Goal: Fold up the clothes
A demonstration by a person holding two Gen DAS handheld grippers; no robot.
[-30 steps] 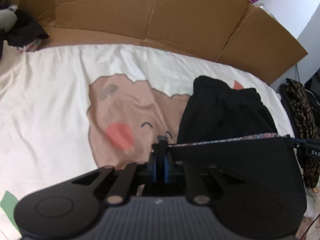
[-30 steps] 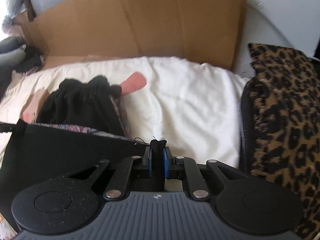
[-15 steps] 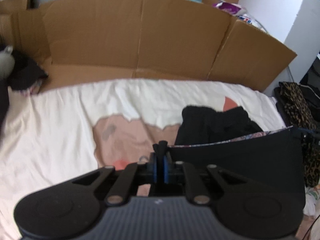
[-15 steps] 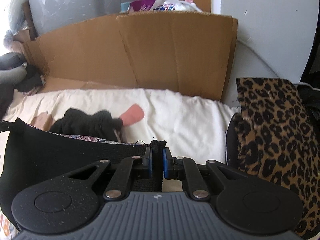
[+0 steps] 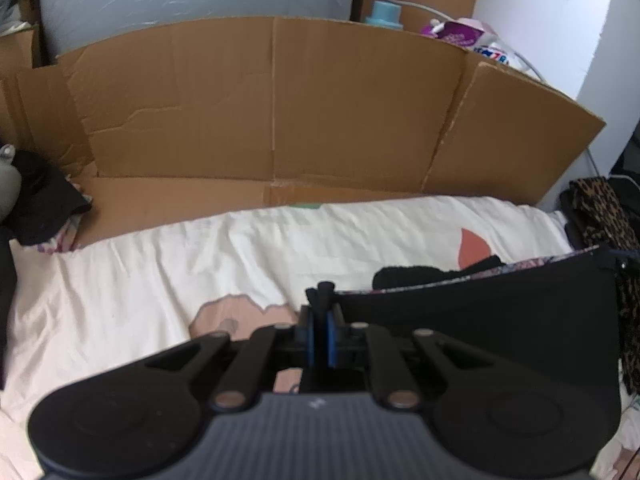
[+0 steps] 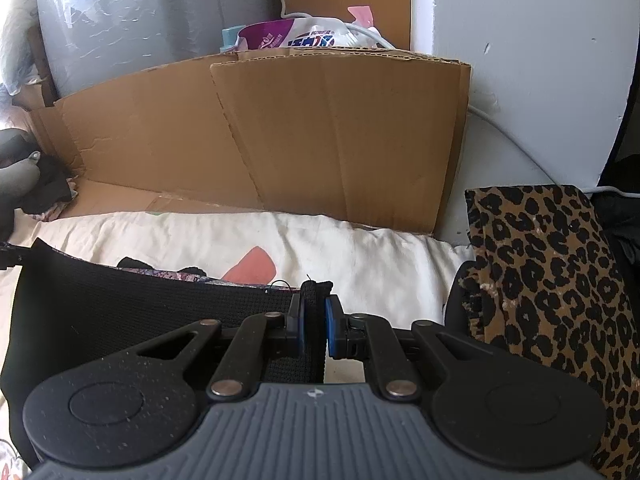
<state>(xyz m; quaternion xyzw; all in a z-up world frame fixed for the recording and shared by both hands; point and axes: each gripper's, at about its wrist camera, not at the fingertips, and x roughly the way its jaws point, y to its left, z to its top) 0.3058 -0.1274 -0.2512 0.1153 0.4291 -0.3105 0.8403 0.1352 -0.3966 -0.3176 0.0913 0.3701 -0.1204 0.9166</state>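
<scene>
Black garment (image 5: 480, 320) stretched between left gripper (image 5: 319, 300) and right gripper (image 6: 316, 300), both clamped on its corners, apparently above bedsheet (image 5: 160, 264).

The cream bed sheet (image 5: 132, 280) lies bare and open to the left of the black garment (image 5: 500, 320), giving wide room there. A tall cardboard wall (image 5: 276, 108) closes off the far edge of the bed. At the left end a dark pile of clothes (image 5: 44, 204) sits against that wall. On the right a leopard-print cloth (image 6: 548, 280) blocks the way, just beside the right hand-held gripper (image 6: 314, 322)
</scene>
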